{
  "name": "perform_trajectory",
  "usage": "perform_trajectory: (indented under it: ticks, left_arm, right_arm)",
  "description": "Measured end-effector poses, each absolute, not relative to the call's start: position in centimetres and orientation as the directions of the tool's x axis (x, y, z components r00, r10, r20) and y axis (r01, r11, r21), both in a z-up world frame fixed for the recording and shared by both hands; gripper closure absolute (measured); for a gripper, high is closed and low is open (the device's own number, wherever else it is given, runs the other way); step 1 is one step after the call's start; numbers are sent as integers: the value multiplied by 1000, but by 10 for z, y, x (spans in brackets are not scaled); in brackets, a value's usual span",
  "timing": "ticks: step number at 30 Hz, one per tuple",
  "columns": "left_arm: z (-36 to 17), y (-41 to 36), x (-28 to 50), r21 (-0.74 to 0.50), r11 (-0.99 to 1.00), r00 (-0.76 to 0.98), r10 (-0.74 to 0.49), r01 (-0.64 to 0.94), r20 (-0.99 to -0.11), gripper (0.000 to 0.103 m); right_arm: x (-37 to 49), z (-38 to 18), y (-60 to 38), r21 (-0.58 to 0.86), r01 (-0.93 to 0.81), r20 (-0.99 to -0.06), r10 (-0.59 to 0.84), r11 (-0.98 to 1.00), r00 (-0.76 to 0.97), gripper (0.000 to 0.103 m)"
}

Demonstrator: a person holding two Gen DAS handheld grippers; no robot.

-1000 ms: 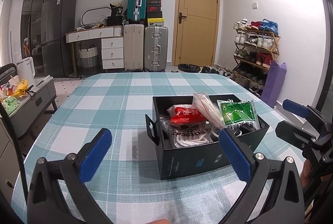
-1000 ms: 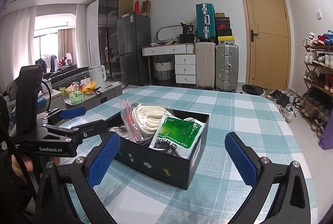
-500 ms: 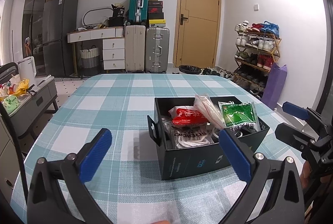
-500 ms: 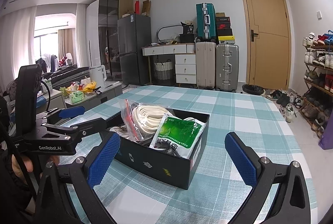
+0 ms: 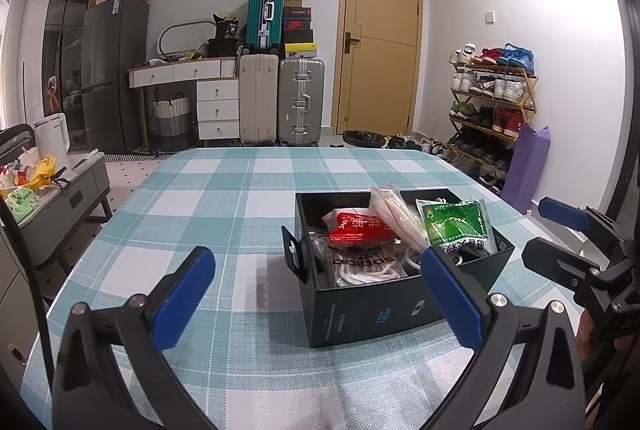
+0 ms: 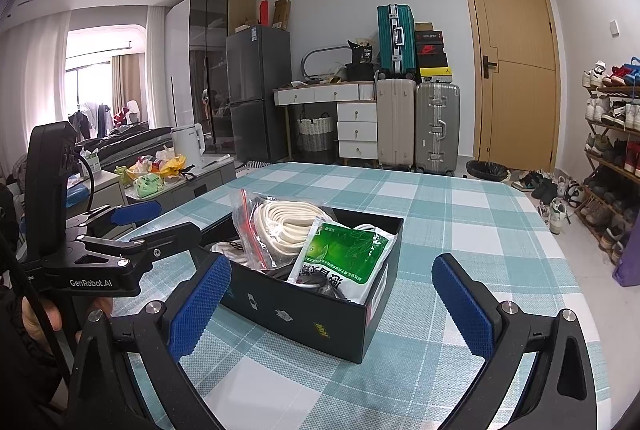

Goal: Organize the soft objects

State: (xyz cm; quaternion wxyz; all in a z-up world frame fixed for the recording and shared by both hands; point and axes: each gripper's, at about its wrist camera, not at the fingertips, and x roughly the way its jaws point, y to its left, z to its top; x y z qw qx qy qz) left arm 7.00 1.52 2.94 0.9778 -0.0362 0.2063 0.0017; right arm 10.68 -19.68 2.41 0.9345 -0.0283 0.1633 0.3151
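Blue-padded left gripper (image 5: 316,294) wide apart, empty, right gripper (image 6: 332,302) likewise

Matt cardboard box (image 5: 384,314); glossy plastic green packet (image 6: 344,254); woven tablecloth (image 5: 208,198).

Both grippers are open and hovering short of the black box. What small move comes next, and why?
Probably ease the right gripper forward and down toward the green packet. It leans on the near end of the black box, standing above the rim, closest to that gripper. Both sets of jaws are wide open and hold nothing; the left gripper sits farther from any packet.
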Motion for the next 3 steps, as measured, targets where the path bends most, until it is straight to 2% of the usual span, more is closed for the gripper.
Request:
perform_trajectory:
  ticks: [3]
  left_arm:
    - [30, 15, 70, -67, 998, 916, -10, -18, -400, 0]
  right_arm:
    - [107, 24, -197, 50, -598, -323, 580, 800, 748, 1]
